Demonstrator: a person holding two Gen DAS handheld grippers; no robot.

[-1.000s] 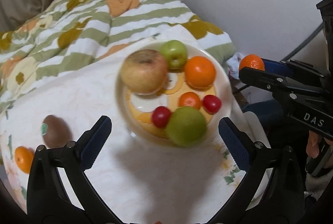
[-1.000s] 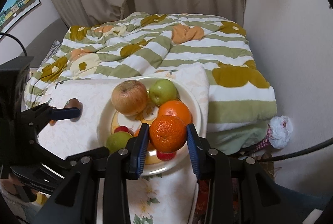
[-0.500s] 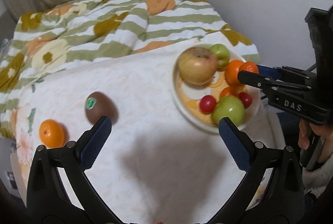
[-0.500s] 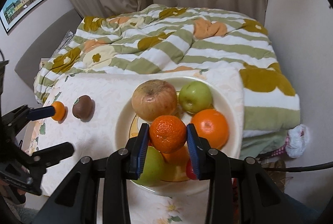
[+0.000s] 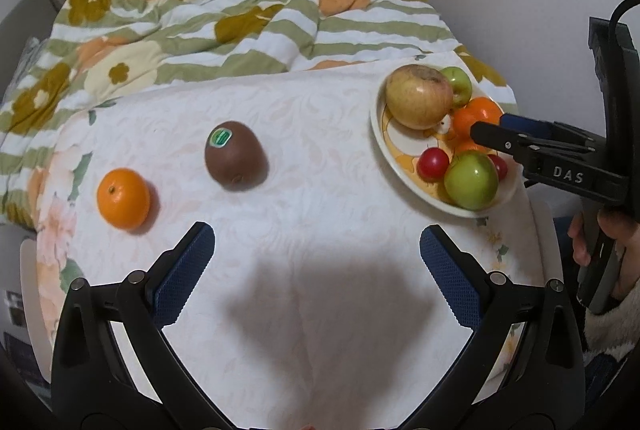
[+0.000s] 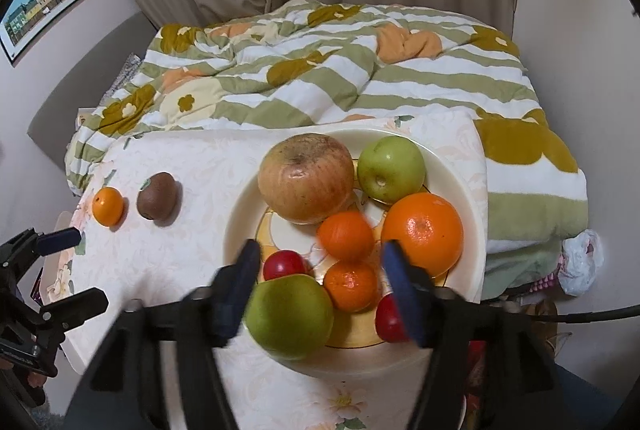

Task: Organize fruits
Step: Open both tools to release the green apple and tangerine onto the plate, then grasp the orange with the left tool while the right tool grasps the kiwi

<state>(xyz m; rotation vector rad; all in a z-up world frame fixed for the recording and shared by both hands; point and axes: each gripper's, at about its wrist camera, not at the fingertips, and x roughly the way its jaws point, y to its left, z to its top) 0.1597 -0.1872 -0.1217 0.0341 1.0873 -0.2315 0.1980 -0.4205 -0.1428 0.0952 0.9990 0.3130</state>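
Observation:
A cream plate (image 6: pixel 460 178) (image 5: pixel 378 134) holds a big reddish apple (image 6: pixel 306 178), two green apples (image 6: pixel 390 168), a large orange (image 6: pixel 422 230), small mandarins and red plums. The mandarin (image 6: pixel 346 236) just left my right gripper and is blurred above the plate. My right gripper (image 6: pixel 320 286) is open over the plate's near side; it also shows in the left wrist view (image 5: pixel 492 134). A kiwi (image 5: pixel 235 156) and a mandarin (image 5: pixel 123 199) lie on the white cloth. My left gripper (image 5: pixel 316 258) is open and empty, nearer than both.
The low table (image 5: pixel 320 310) is covered by a white floral cloth. A green striped quilt (image 6: pixel 340 70) lies behind it. A wall is close on the right, with a cable (image 6: pixel 580 316) and a plastic bag (image 6: pixel 580 262) on the floor.
My right gripper has opened and let go of the mandarin over the plate. My left gripper has swung left, bringing the kiwi and loose mandarin toward the middle of its view.

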